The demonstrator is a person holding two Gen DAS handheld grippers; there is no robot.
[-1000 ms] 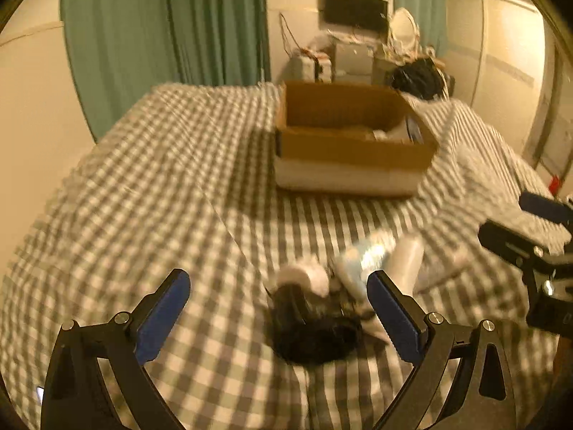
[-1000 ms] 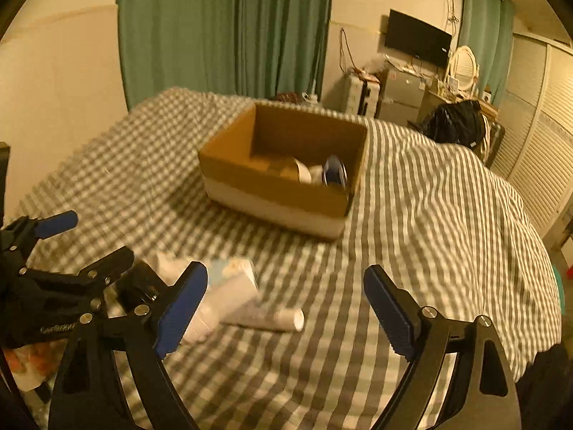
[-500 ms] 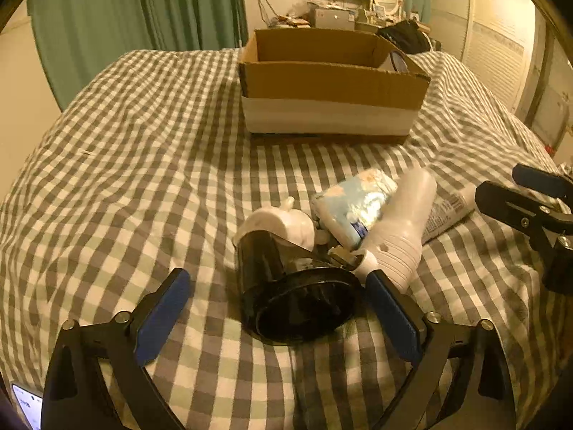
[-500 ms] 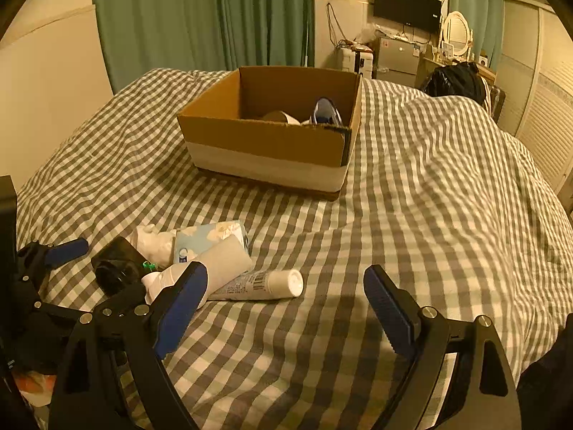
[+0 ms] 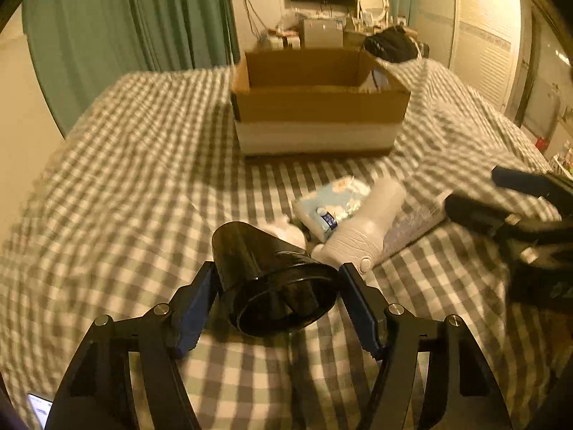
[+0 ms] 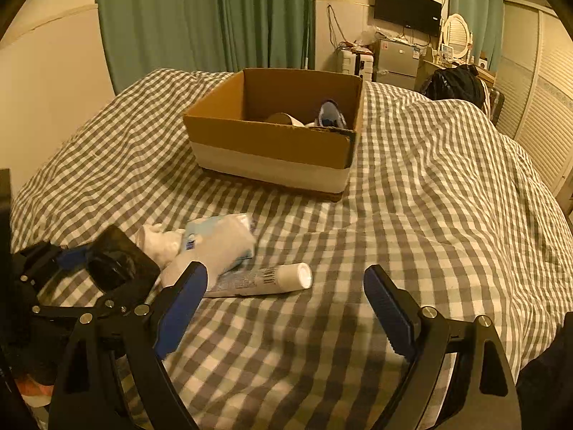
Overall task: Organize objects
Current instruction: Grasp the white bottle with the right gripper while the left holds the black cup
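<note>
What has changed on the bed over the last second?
The left gripper has closed in around the black cup, which now sits between its closing jaws with its far end tipped up; whether the pads press on it yet is unclear. The right gripper has dropped a little toward the white tube, jaws open. The cardboard box, tissue pack and white bottle stayed put.

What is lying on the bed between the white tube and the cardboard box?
Only bare checked bedspread lies between the white tube and the cardboard box, as the right wrist view shows.
</note>
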